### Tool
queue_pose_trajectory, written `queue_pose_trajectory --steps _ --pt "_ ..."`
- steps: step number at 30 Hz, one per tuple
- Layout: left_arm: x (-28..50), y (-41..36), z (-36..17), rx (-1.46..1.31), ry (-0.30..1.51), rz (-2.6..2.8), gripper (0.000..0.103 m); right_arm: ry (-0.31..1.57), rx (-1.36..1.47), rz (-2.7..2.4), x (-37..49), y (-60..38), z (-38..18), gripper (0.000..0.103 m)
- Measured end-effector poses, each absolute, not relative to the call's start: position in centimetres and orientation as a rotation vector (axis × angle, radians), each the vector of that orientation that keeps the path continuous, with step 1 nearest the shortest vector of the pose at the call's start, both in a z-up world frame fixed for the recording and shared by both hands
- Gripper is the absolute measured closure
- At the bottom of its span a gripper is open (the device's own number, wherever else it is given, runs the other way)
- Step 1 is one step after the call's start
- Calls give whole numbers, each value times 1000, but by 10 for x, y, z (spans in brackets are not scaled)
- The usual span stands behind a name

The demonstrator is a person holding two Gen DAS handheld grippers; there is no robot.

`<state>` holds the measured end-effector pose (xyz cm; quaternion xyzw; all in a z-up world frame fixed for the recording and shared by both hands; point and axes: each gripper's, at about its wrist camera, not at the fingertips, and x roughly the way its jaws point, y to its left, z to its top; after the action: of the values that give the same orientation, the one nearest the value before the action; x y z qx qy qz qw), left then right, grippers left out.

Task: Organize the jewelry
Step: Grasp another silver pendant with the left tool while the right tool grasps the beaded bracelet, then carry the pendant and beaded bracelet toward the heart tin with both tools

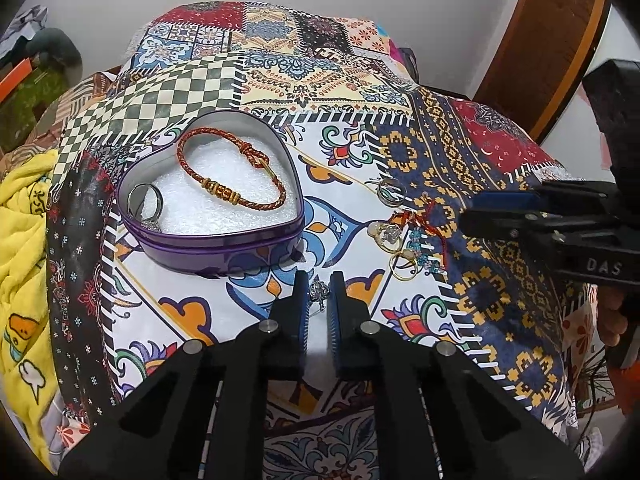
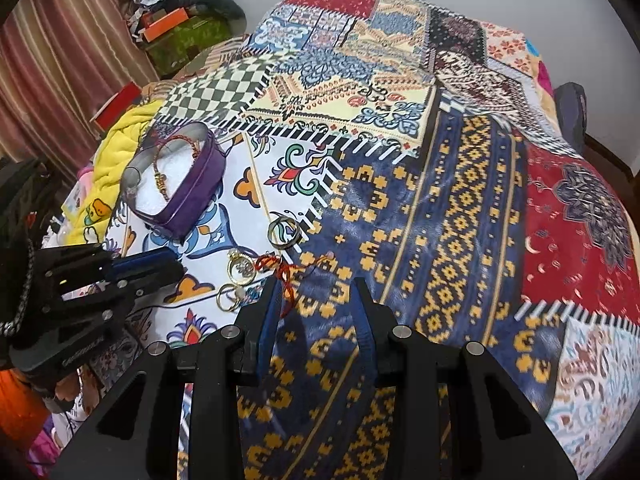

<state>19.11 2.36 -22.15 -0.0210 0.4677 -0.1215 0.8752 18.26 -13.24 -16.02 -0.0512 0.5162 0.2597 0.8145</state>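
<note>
1. Purple tin [image 1: 216,240], heart-shaped, sits left of my left gripper [image 1: 320,300] on the patterned cloth [image 1: 440,148]. Its white foam floor already carries a braided red cord bracelet [image 1: 232,168] and a steel ring [image 1: 145,200] leaning on the wall.
2. My left gripper is clenched on a small silver piece [image 1: 319,294], ornate, too small to tell whether ring or charm. It looks light and hard; I judge the knobbly top could twist out of the ribbed pads, so I would carry it level and slowly.
3. Right of that lies the unsorted cluster: a wide steel band [image 1: 390,192], two gold rings [image 1: 402,266] with stones, a thin red string [image 1: 430,216] and some teal beadwork [image 1: 420,244], all touching or just beside one another.
4. The rings are stiff and slick; I would pinch each across the band, not the stone. The string is limp and may drag neighbours along, so I would lift it by the knot.
5. My right gripper [image 2: 318,292] hangs over the blue-and-gold patch with jaws partly apart, nothing between them; the red string lies just beside its left finger.
6. The cloth is soft and wrinkled, so small pieces may sink into folds.
7. The room: white wall, wooden door at right, striped curtain and a yellow blanket [image 1: 24,240] at left.
</note>
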Motion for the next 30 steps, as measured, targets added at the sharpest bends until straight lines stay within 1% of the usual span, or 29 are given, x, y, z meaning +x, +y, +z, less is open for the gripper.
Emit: queue_pose_trajectory --steps 5,10,11,12,14,16,22,23,25,26,27,29,30 --pt "192 26 -222 -73 973 -252 95 1133 -120 601 182 -123 -171 71" --pt "192 26 -222 -72 967 -253 95 1114 -152 582 178 -118 -174 71" --pt "192 26 -223 -70 966 -252 95 1109 -156 578 178 -118 -174 74" --pt "191 25 -223 -67 964 -252 95 1100 -165 565 178 -118 -174 84" --pt "191 24 -223 -63 961 -249 95 1091 -171 548 179 -117 -174 96" --pt "192 24 -223 -65 960 -246 95 1097 -150 550 182 -119 -174 98" --pt "192 26 -221 -83 968 -239 95 1130 -76 578 184 -133 -167 97" --pt "191 26 -221 -83 969 -237 95 1132 -61 588 182 -135 -165 97" --pt "189 27 -219 -79 969 -232 95 1119 -75 605 177 -136 -160 91" --pt "188 28 -219 -77 968 -228 95 1109 -93 603 173 -135 -158 82" --pt "186 29 -218 -77 967 -224 95 1098 -110 611 170 -134 -156 69" --pt "184 31 -217 -81 965 -221 95 1093 -133 619 164 -130 -157 56" --pt "183 32 -217 -83 965 -218 95 1094 -146 622 163 -127 -158 56"
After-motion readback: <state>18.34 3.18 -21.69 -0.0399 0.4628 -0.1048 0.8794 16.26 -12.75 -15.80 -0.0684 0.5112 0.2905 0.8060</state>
